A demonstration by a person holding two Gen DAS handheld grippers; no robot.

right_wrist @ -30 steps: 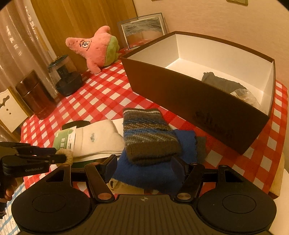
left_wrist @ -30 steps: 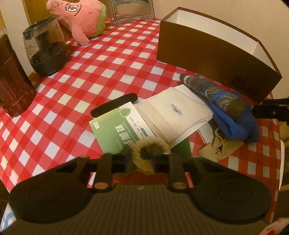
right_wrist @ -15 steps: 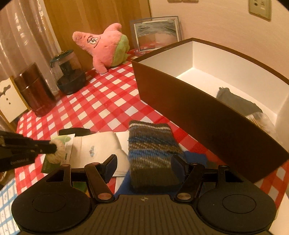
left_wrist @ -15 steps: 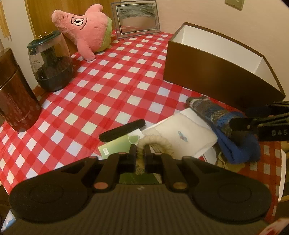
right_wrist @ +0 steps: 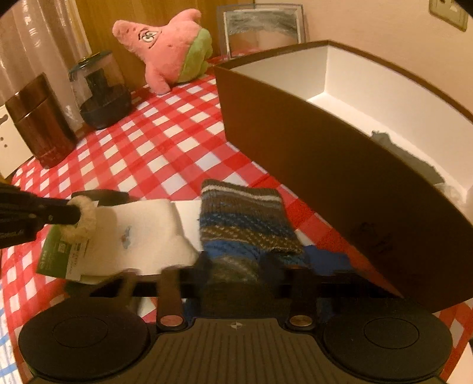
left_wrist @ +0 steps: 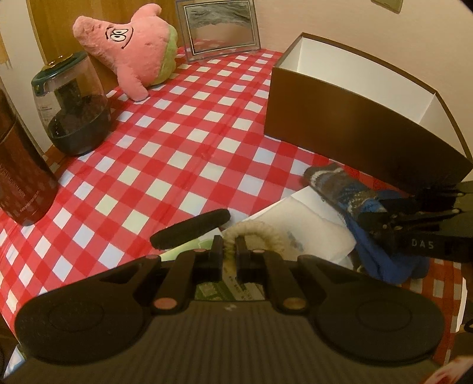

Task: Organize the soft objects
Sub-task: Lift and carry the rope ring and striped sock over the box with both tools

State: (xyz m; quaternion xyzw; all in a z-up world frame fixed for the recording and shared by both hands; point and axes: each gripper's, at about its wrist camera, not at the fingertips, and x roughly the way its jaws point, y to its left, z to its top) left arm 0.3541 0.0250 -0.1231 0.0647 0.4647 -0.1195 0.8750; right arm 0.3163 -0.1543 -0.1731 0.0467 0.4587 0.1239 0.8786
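My left gripper [left_wrist: 229, 251] is shut on a beige fuzzy ring [left_wrist: 257, 233], held just above a green packet [right_wrist: 53, 254] and a folded white sock [right_wrist: 133, 233]. In the right wrist view the same left gripper [right_wrist: 68, 214] enters from the left with the beige fuzzy ring [right_wrist: 85, 218]. My right gripper [right_wrist: 236, 263] is low over a striped knitted sock [right_wrist: 242, 215]; its jaws are closing, blurred, and pinch the sock's near end. From the left wrist view, the right gripper [left_wrist: 372, 211] sits on the striped sock [left_wrist: 340, 186] above a blue sock [left_wrist: 387, 263].
A brown box [right_wrist: 295, 153] with white inside stands at the right and holds a grey cloth [right_wrist: 414, 156]. A pink star plush [left_wrist: 133, 50], a picture frame [left_wrist: 218, 26], a glass jug [left_wrist: 74, 103] and a brown canister [left_wrist: 20, 171] line the far left. A black strip [left_wrist: 192, 229] lies near the packet.
The left gripper has lifted a little with the beige ring. The right gripper has come down onto the striped sock and its jaws have narrowed around it.
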